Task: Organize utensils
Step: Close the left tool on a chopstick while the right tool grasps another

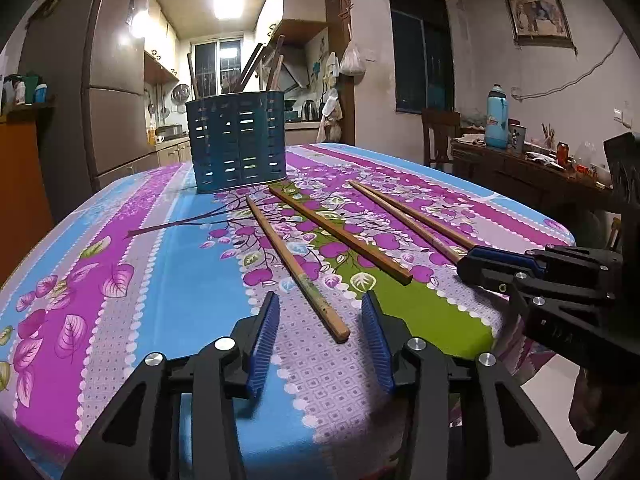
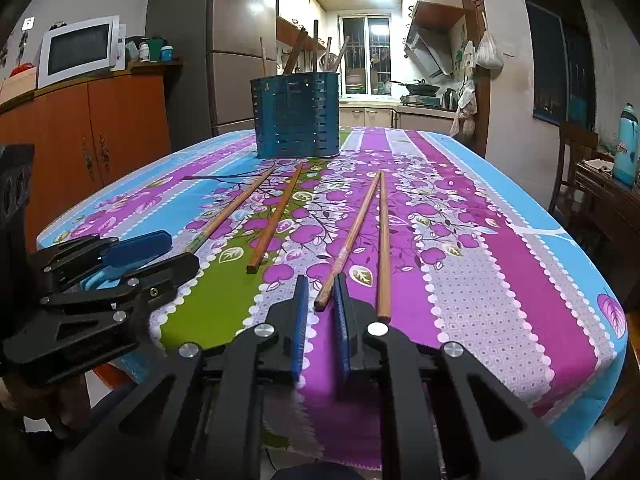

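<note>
We see four wooden chopsticks (image 2: 276, 220) on the table (image 2: 500, 280) near its front edge, before the blue slotted holder (image 2: 297, 116). Our right view alone shows the fourth. The left tool (image 1: 320, 308) gapes around one chopstick end; the right tool (image 2: 322, 292) stands apart around another.

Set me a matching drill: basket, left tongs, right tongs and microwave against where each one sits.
1 basket
2 left tongs
3 right tongs
4 microwave

a on the orange cabinet
b astride near end of leftmost chopstick
c far end of the table
d astride near end of third chopstick from left

Pairs: 1-c, 2-b, 3-d, 4-a
</note>
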The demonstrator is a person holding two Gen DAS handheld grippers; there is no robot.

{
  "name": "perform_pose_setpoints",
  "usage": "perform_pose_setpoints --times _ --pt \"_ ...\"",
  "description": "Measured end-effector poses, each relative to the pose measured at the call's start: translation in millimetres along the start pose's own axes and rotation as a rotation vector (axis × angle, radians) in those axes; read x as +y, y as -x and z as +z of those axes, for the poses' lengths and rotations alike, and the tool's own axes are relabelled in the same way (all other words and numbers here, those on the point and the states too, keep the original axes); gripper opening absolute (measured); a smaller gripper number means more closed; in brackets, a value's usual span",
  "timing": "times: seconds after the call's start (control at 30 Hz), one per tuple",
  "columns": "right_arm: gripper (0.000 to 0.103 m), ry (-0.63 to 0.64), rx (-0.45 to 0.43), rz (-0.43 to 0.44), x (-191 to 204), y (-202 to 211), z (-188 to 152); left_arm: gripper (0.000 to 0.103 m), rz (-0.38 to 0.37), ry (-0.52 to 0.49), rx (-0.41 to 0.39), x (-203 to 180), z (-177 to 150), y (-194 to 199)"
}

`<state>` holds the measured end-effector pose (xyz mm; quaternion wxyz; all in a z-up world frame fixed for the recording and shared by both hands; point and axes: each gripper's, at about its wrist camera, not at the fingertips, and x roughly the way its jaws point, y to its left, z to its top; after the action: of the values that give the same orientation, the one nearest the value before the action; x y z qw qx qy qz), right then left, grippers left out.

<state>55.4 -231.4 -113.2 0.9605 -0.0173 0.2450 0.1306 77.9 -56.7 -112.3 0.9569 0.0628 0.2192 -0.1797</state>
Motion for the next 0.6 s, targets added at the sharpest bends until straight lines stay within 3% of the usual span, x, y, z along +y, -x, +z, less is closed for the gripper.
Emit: perform_pose_setpoints --times 0.17,0.6 --pt "0.009 -0.005 -0.003 0.005 -4.2 1.3 -0.4 0.016 0.018 0.009 -0.005 4.8 1.5 -0.9" --pt "0.009 0.0 -0.048 -0.06 4.3 -0.2 -4.5 0.015 0.057 0.0 -0.072 1.9 -8.4 2.8"
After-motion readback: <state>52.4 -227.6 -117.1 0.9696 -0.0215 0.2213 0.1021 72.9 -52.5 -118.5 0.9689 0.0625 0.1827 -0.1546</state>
